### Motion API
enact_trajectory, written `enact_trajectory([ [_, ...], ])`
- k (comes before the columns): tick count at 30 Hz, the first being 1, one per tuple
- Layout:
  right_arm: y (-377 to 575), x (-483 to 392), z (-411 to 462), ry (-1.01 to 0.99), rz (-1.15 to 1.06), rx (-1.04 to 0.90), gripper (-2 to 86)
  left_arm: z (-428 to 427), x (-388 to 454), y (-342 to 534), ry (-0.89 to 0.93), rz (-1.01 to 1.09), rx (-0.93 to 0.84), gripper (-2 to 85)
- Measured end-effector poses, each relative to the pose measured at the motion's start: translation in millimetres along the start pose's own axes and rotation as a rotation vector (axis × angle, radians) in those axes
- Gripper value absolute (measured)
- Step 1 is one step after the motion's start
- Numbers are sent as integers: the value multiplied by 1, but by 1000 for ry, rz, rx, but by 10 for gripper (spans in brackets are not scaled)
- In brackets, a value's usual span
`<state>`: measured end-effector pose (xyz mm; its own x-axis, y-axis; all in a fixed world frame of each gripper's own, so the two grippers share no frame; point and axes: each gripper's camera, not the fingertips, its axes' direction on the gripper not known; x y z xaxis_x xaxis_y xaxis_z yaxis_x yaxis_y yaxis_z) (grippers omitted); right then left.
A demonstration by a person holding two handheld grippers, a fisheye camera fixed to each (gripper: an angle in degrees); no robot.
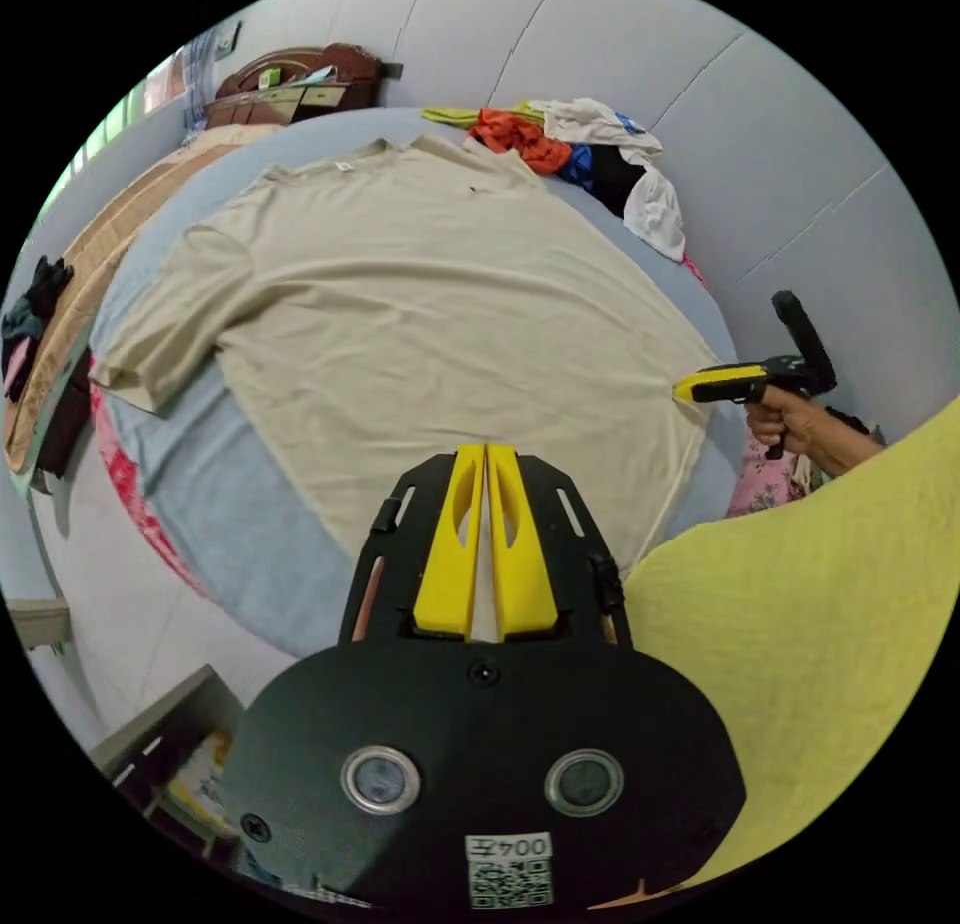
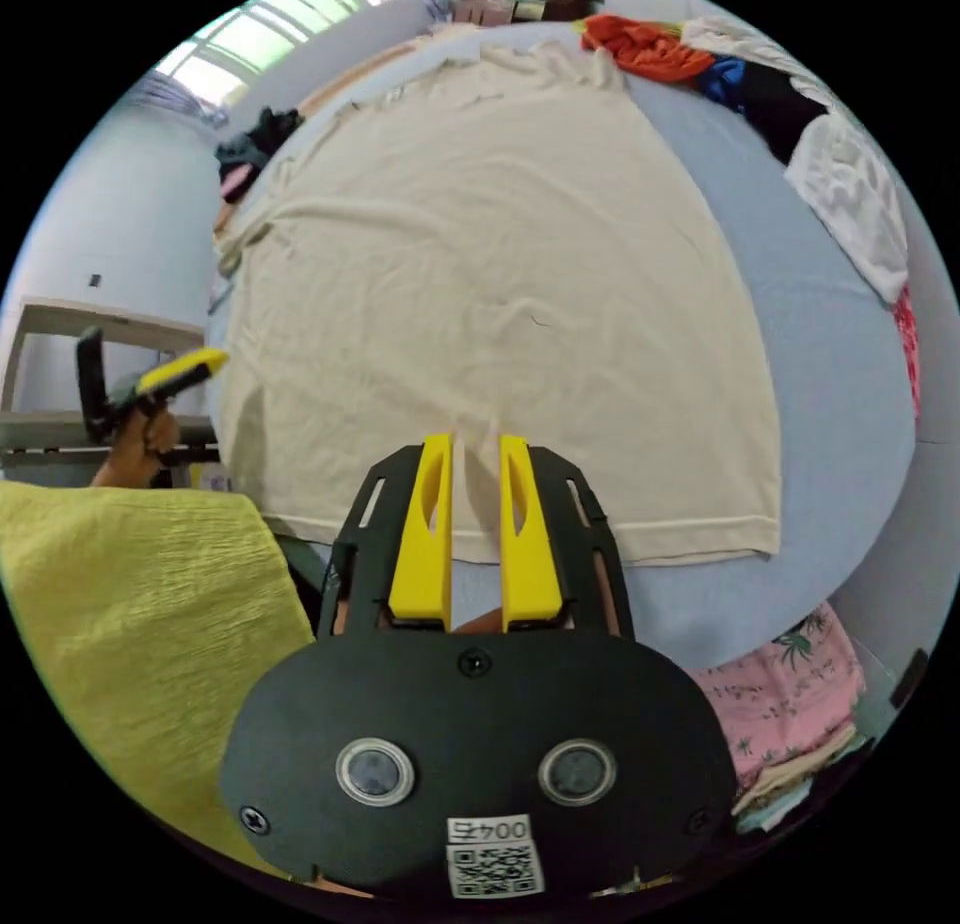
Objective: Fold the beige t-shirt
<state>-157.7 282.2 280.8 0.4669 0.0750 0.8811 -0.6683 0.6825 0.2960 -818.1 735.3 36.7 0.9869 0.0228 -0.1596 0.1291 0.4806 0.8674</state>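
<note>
Beige t-shirt (image 1: 420,304) lies flat; left view alone shows its sleeve (image 1: 165,324).

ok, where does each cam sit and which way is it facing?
Left gripper view: rides the left gripper, over the beige t-shirt hem, facing its collar; a hand holds the right gripper.
Right gripper view: rides the right gripper, facing the collar.
Shared: t-shirt, clothes pile, blue bed.

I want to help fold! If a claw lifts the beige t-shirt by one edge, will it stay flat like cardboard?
Probably not. The beige t-shirt lies thin and softly wrinkled on the bed, so it would likely droop. It looks light, too.
</note>
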Motion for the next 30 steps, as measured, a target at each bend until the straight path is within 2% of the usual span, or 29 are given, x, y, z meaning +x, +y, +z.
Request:
enact_trajectory([
  [2,28,46,-42,4,64,163,73,20,31,1,-31,-16,-46,3],
  [4,49,93,-67,-36,132,237,74,37,57,3,-63,-35,-79,3],
  [8,81,199,-87,-131,265,183,75,49,94,7,-160,-129,-69,3],
  [11,87,236,-84,-268,283,111,76,54,114,7,-210,-129,-87,3],
  [19,69,248,-73,-313,301,62,69,61,141,14,-245,-222,-94,4],
  [24,53,242,-78,-249,265,-8,17,64,157,23,-286,-199,-97,3],
  [28,44,231,-84,9,191,-49,-3,62,156,36,-259,-153,-75,3],
  [30,41,231,-84,-8,197,-29,-5,59,150,45,-220,-133,-58,3],
])
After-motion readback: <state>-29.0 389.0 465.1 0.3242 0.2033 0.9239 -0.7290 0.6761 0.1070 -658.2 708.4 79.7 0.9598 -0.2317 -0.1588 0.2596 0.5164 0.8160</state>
